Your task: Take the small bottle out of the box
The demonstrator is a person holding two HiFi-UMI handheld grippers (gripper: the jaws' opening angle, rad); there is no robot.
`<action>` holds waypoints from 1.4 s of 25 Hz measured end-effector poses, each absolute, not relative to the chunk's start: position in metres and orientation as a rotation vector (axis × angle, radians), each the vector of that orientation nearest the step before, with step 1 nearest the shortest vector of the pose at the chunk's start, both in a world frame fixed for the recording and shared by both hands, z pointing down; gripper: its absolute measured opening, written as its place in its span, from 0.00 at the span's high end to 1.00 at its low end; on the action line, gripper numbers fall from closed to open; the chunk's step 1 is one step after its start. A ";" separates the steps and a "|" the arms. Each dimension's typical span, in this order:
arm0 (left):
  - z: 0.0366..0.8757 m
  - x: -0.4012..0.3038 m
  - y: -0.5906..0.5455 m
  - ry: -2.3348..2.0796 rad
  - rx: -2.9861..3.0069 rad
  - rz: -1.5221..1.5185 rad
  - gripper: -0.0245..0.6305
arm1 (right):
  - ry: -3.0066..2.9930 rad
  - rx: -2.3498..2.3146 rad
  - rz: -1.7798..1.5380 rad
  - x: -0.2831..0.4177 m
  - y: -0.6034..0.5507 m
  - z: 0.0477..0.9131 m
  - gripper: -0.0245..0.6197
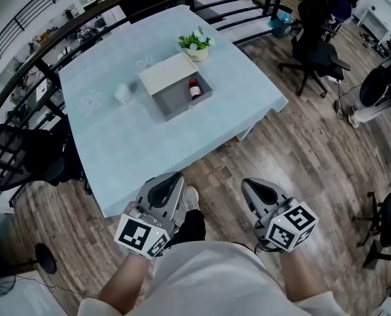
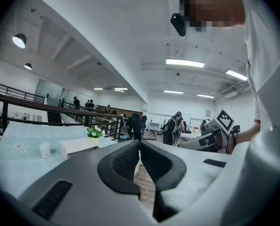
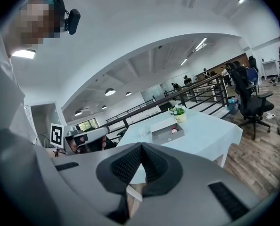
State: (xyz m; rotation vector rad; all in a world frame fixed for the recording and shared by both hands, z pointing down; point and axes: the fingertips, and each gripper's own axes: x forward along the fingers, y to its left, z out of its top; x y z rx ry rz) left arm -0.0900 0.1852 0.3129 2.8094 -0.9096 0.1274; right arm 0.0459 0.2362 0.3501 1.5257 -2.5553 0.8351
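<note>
Left to right, all relative to the box (image 1: 180, 96):
- Black chair (image 1: 26, 155) well to its left, off the surface (image 1: 139, 147).
- Small white container (image 1: 122, 93) just left of the box, not touching it.
- The box is open, grey inside, and sits around the middle of the surface. White lid (image 1: 168, 73) lies along its far-left side.
- Bottle (image 1: 194, 88) is inside the box at the right end, close to the right wall. Dark body, red cap. Can't tell if it's upright or lying.
- Plant (image 1: 195, 45) in a pale pot just behind the box's right corner.
- Office chair (image 1: 316, 52) well to the right, on the wood floor.

Grippers:
- Left gripper (image 2: 139, 144): fingers clenched tip to tip, nothing between them. Well short of the box, over the near edge of the surface.
- Right gripper (image 3: 141, 147): fingers also clenched and empty. Well short of the box, over the floor on its near right.

Both grippers point toward the box from the near side. Neither touches the box or the bottle.
</note>
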 end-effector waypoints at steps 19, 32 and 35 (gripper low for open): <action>0.328 -0.136 -0.007 -0.861 2.763 0.156 0.93 | -2.469 1.532 0.916 0.000 0.051 0.358 0.94; 0.341 -0.143 -0.050 -0.863 2.746 0.171 0.93 | -2.463 1.513 0.923 -0.008 0.007 0.365 0.94; 0.346 -0.141 -0.056 -0.875 2.736 0.182 0.93 | -2.468 1.504 0.926 -0.007 0.001 0.364 0.94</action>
